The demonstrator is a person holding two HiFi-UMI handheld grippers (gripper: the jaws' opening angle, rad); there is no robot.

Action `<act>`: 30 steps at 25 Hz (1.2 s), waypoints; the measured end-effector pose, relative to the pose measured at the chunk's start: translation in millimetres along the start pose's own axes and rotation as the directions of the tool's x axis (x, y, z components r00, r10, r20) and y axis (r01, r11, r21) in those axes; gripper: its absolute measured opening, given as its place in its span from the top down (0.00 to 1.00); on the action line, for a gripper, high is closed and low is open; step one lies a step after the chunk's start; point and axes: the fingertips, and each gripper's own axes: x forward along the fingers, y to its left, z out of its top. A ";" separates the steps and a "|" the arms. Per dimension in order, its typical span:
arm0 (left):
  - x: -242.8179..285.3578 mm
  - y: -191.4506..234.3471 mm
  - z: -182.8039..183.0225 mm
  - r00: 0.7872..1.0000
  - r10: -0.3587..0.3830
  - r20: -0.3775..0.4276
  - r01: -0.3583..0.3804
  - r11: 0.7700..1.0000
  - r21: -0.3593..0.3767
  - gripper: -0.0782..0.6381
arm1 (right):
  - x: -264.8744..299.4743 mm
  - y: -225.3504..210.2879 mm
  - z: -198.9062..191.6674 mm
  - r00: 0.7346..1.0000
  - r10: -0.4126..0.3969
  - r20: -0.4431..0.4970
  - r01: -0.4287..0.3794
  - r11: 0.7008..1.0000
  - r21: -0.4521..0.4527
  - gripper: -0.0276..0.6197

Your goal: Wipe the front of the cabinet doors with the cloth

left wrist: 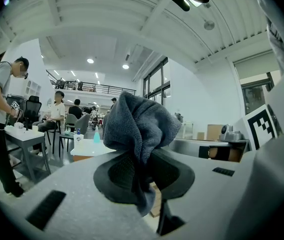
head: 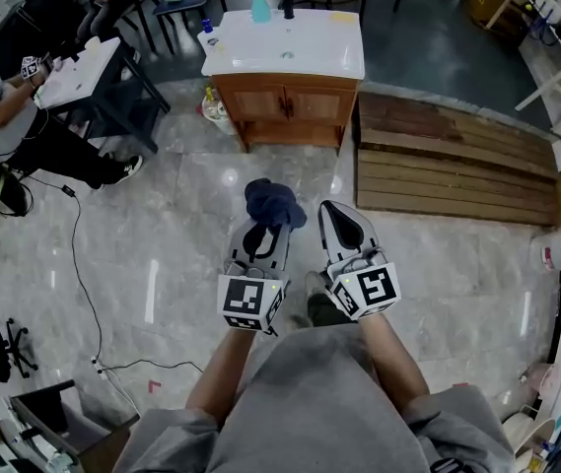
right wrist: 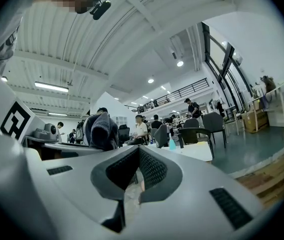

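The wooden cabinet with two doors and a white top stands ahead across the marble floor, well out of reach of both grippers. A bunched dark blue cloth sticks up from my left gripper, which is shut on it; in the left gripper view the cloth fills the gap between the pads and hides the tips. My right gripper is held beside the left one, shut, with nothing between its pads. The cabinet's white top shows beyond the right gripper's jaws.
A teal bottle stands on the cabinet top. A wooden platform lies on the floor right of the cabinet. A seated person and a white table are at the far left. A cable runs across the floor.
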 end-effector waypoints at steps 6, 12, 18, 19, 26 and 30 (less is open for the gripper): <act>49.9 13.2 0.9 0.999 0.032 -0.033 -0.031 0.999 0.019 0.80 | 31.4 -41.6 -4.8 1.000 0.014 -0.014 -0.013 0.999 0.043 0.94; 83.6 28.9 -1.9 0.995 0.073 -0.065 -0.069 0.996 0.055 0.80 | 59.8 -71.2 -6.1 0.998 0.055 -0.025 -0.054 0.997 0.049 0.94; 102.8 47.7 -3.4 0.991 0.101 -0.092 -0.093 0.992 0.087 0.80 | 87.1 -82.5 -9.8 0.996 0.086 -0.028 -0.084 0.994 0.070 0.94; 106.4 51.8 -2.1 0.990 0.103 -0.092 -0.094 0.991 0.096 0.80 | 92.5 -83.8 -11.7 0.996 0.088 -0.029 -0.086 0.994 0.074 0.94; 133.5 92.0 -8.1 0.989 0.088 -0.116 -0.073 0.989 0.125 0.80 | 134.6 -90.9 -25.3 0.997 0.071 -0.035 -0.068 0.994 0.087 0.94; 154.7 120.9 -13.6 0.990 0.061 -0.130 -0.043 0.990 0.137 0.80 | 164.8 -97.5 -35.8 0.998 0.034 -0.044 -0.030 0.995 0.097 0.94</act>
